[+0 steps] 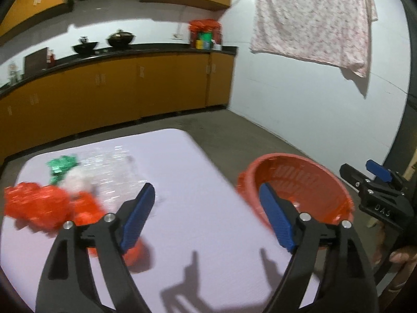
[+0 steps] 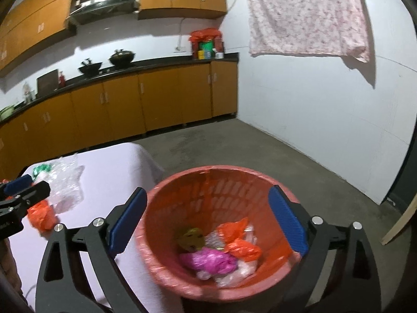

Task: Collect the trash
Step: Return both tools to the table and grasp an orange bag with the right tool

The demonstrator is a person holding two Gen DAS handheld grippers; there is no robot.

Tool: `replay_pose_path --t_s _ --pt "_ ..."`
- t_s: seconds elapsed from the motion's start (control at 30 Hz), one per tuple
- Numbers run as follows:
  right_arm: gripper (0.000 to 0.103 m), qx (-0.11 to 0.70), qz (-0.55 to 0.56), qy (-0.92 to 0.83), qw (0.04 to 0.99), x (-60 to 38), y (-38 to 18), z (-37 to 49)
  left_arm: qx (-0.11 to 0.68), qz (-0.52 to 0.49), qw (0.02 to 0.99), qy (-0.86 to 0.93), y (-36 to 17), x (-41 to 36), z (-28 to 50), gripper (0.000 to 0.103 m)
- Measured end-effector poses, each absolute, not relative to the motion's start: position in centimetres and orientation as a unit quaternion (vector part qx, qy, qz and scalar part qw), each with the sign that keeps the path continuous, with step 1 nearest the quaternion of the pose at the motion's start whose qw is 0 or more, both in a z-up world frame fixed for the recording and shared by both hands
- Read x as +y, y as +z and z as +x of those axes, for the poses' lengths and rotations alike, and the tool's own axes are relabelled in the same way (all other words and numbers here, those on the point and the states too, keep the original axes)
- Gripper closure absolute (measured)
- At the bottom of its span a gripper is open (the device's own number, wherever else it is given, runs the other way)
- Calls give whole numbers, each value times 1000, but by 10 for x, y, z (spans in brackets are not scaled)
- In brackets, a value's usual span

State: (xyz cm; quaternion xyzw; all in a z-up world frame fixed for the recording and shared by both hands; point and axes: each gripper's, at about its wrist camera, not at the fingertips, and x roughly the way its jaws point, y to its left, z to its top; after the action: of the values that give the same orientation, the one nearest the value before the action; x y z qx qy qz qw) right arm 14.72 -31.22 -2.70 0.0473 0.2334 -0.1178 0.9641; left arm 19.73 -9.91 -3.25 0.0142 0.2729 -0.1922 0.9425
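Right wrist view: your right gripper [image 2: 206,221] hung spread over the red basket [image 2: 166,274] off the table's [image 2: 109,177] right edge; left gripper [image 1: 204,216] spread, empty.

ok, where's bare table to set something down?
Bare: the table strip between the trash pile and the red basket, plus the far right corner. Crowded: left side, with orange bags, green wrapper and clear plastic. Both grippers open.
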Motion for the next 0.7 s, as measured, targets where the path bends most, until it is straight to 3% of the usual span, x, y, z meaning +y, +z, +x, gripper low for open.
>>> replay_pose_path --t_s 0.47,0.7 --pt "9 270 51 68 959 -179 -38 181 290 -26 957 16 -50 77 162 15" --pt "13 298 4 129 946 -107 -56 211 293 -54 952 66 -57 127 152 11"
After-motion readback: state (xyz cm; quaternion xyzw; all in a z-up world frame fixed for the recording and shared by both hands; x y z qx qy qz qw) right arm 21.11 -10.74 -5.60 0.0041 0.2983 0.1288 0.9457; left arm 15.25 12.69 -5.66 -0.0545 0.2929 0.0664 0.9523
